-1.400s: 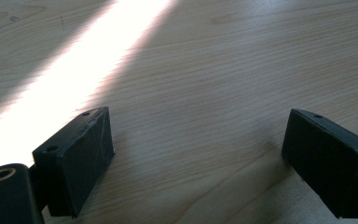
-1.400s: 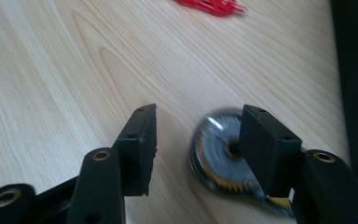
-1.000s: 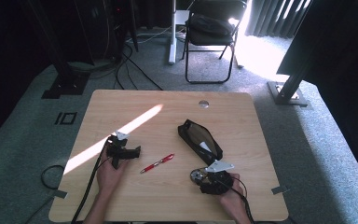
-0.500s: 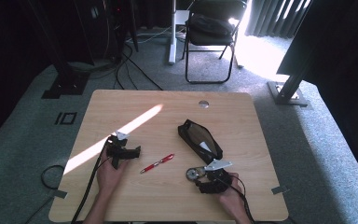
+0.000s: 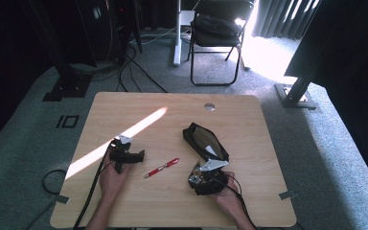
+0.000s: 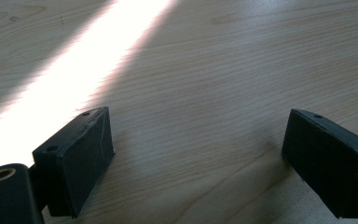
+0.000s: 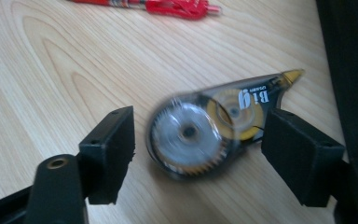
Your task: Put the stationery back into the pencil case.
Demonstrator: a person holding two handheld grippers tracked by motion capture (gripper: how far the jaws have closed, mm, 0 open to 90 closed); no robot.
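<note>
The right gripper [image 7: 198,140] hovers low over the near right part of the table [image 5: 139,103], its jaws spread wide on either side of a correction tape dispenser [image 7: 212,128] that lies flat on the wood. The jaws have just been opening, and the dispenser sits between them with a clear gap on each side, so neither pad presses on it. Judging from this, the step in hand is either lining up for a pinch or letting go after setting the dispenser down; the pictures alone do not settle which. If a grasp comes next, it calls for centring the rounded body between the pads and closing across its width, since the smooth casing looks likely to slip or spin out.

A red pen [image 5: 161,167] lies just left of the dispenser, apart from it. A black pencil case [image 5: 204,141] lies open just beyond the right gripper [image 5: 206,179], toward the far side; something pale shows at its mouth, but what it is cannot be told.

The left gripper [image 6: 196,154] rests on the left part of the table beside a stripe of sunlight [image 6: 74,74], jaws spread with only bare wood between them.
</note>
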